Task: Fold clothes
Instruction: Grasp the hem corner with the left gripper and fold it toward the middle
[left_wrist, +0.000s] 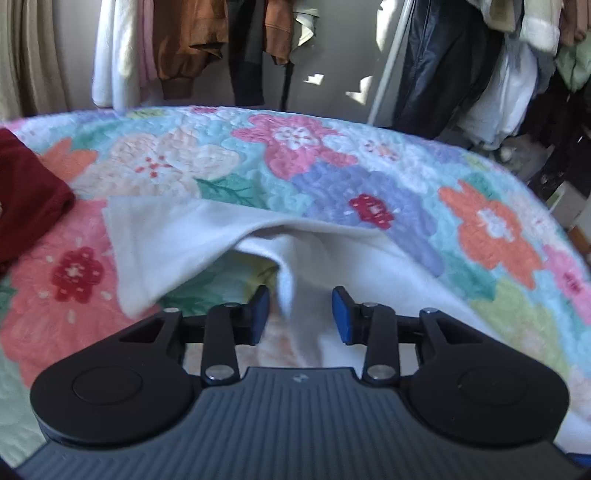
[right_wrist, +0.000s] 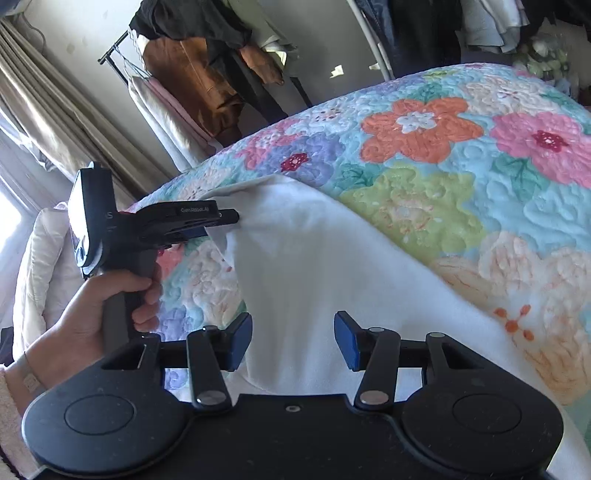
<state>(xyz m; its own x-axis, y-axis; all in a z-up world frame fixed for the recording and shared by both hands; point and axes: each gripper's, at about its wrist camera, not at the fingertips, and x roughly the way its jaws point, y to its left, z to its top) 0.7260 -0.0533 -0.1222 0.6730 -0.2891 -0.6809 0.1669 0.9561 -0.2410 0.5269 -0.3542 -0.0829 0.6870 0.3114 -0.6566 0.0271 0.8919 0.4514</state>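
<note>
A white fleece garment (left_wrist: 177, 243) lies partly lifted on a floral quilt (left_wrist: 295, 155). My left gripper (left_wrist: 301, 314) is open, its blue pads either side of a raised fold of the white cloth. In the right wrist view the same white garment (right_wrist: 325, 266) drapes across the quilt (right_wrist: 480, 155), and my right gripper (right_wrist: 293, 341) is open with cloth between its pads. The left gripper (right_wrist: 236, 218) shows there at the garment's raised upper edge, held by a hand (right_wrist: 92, 314).
A folded dark red garment (left_wrist: 26, 195) lies on the quilt at the left. Clothes racks with hanging jackets (left_wrist: 192, 44) and dark clothes (left_wrist: 443, 66) stand behind the bed. Curtains (right_wrist: 48, 122) hang at the left; a cream cushion (right_wrist: 40, 266) sits beside the bed.
</note>
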